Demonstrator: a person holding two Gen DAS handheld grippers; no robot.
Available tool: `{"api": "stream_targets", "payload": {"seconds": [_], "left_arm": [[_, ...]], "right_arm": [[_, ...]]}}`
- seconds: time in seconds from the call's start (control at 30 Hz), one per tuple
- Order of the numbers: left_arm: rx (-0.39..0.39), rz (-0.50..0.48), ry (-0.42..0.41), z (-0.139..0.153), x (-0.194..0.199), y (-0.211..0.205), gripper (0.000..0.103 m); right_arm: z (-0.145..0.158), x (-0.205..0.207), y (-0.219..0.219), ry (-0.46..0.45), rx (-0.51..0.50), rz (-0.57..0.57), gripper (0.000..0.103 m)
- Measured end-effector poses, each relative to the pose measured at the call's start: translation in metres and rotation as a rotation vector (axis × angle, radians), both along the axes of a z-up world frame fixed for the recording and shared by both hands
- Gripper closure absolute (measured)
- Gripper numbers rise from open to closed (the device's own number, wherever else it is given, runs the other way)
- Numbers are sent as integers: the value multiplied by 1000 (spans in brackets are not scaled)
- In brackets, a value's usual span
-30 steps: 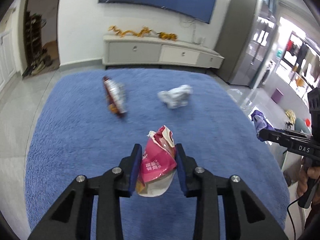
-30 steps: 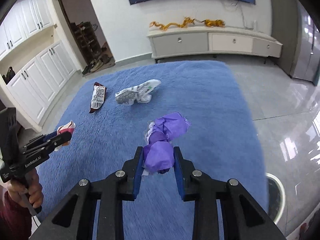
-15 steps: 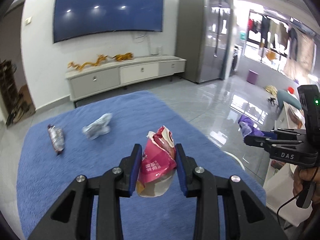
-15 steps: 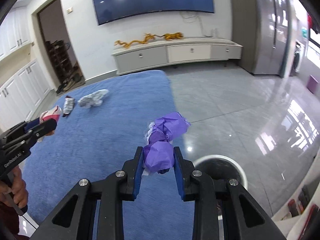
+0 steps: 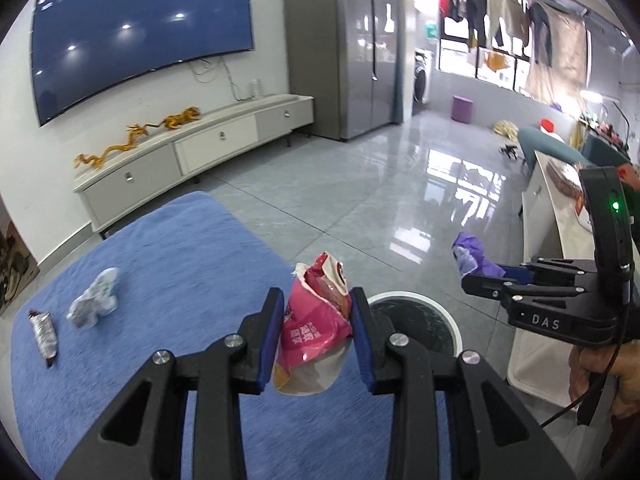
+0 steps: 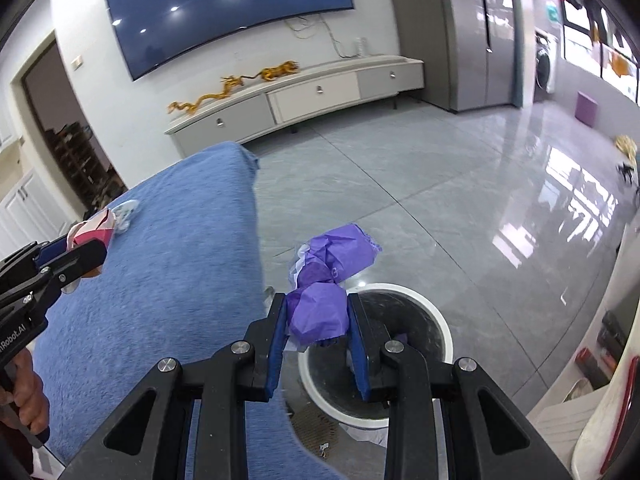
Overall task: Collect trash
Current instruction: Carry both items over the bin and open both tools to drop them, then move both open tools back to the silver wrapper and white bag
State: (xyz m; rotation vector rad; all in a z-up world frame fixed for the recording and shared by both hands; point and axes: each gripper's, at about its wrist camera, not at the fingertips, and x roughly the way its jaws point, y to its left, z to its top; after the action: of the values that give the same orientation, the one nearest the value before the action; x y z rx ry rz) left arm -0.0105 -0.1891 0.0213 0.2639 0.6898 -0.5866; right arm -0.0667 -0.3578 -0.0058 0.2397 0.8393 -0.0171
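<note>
Left gripper (image 5: 315, 334) clamped on pink wrapper (image 5: 314, 326), frame centre; right gripper (image 6: 318, 334) clamped on purple wad (image 6: 320, 312) over white bin (image 6: 436, 324) (lower centre).

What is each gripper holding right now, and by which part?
Left gripper: pink snack wrapper, pinched mid-body. Right gripper: purple crumpled wrapper, pinched at its lower bulge.

A home living room: large wall-mounted curved television (image 5: 136, 36), long low white media cabinet (image 5: 192, 156), glossy grey floor tiles (image 6: 440, 200).
</note>
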Motion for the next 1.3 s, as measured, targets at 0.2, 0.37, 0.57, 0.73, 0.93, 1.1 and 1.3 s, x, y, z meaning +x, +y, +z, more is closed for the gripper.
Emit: {"api": "stream_targets", "payload": {"seconds": [0.2,0.37,0.57,0.73,0.93,1.1,1.3], "left_arm": [[43,-48,38,-19,14,-49,71],[72,-64,78,-40,24,-84,71],[113,-87,90,-59,29,-113,70],[126,-94,109,-72,35,-125,69],[135,-103,129,-84,40,-136,70],[144,-108,138,-89,43,-142,68],[129,-116,144,-91,43,-145,51]], "right_arm": [[-20,6,-26,33,36,-32,76],[-39,11,-43,68,72,-49,76],[-63,17,-59,113,113,-71,74],[-80,22,-68,146,140,-83,74],[-95,26,-75,172,158,-91,74],[-101,32,-78,187,169,-103,67],[-102,31,-81,191,165,-119,56]]}}
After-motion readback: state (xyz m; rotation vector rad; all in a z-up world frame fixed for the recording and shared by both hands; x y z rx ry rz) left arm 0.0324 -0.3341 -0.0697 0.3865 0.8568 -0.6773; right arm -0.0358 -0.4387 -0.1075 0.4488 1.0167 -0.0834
